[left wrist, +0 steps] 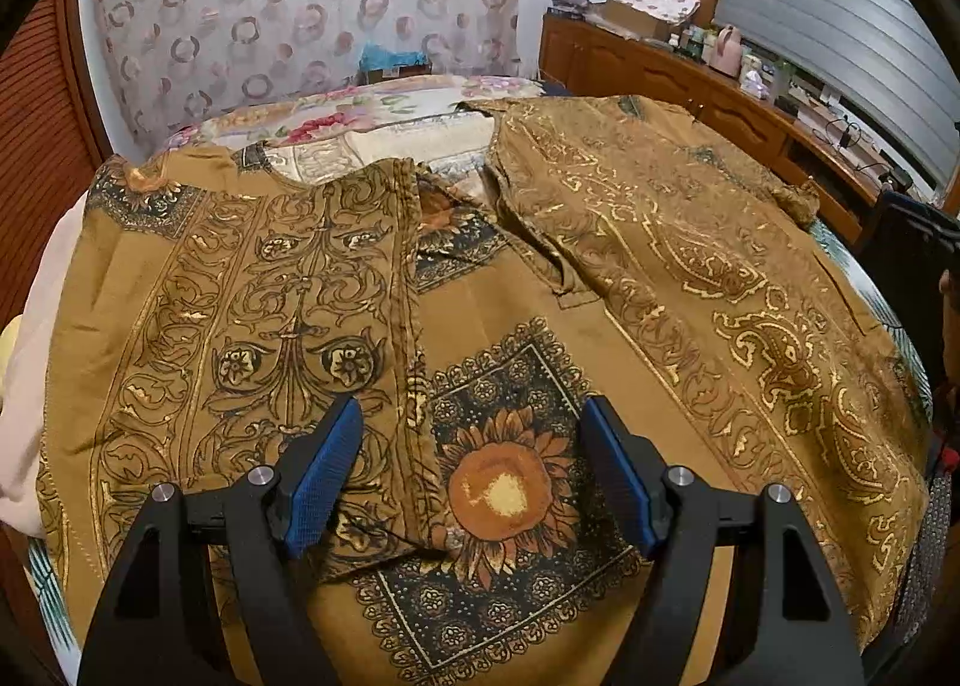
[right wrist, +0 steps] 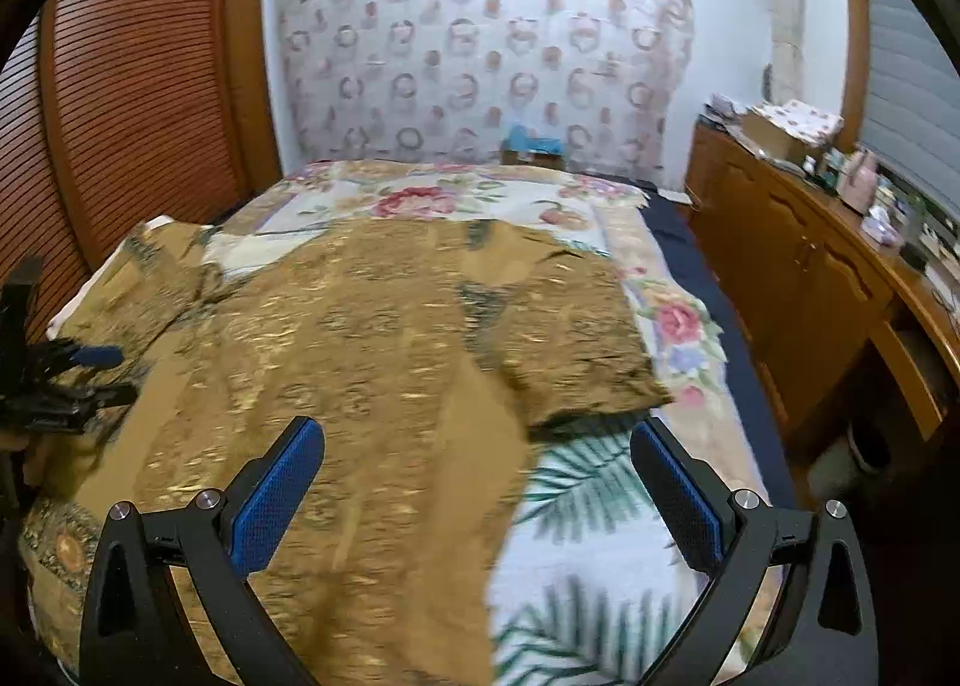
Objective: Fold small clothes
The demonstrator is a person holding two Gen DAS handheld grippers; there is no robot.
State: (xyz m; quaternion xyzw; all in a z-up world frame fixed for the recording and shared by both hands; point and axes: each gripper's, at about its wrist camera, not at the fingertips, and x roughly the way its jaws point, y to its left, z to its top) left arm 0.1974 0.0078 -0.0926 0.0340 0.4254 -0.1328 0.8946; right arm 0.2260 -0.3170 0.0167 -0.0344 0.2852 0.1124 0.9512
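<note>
A mustard-brown garment (left wrist: 504,338) with black and gold scroll print and a sunflower panel lies spread on the bed. Its left side is folded inward as a flap (left wrist: 300,338), and its right side is folded over too (left wrist: 708,278). My left gripper (left wrist: 474,422) is open just above the sunflower panel, holding nothing. In the right wrist view the same garment (right wrist: 360,362) is blurred, with a short sleeve (right wrist: 570,326) lying to the right. My right gripper (right wrist: 480,446) is open and empty above the garment's right edge. The left gripper (right wrist: 90,362) shows at the far left.
The bed has a floral and palm-leaf cover (right wrist: 600,506). A wooden cabinet (right wrist: 780,278) with clutter on top runs along the right side. A slatted wooden door (right wrist: 138,86) stands at the left. A patterned curtain (right wrist: 480,38) hangs behind the bed. Pale cloth (left wrist: 30,386) lies at the left edge.
</note>
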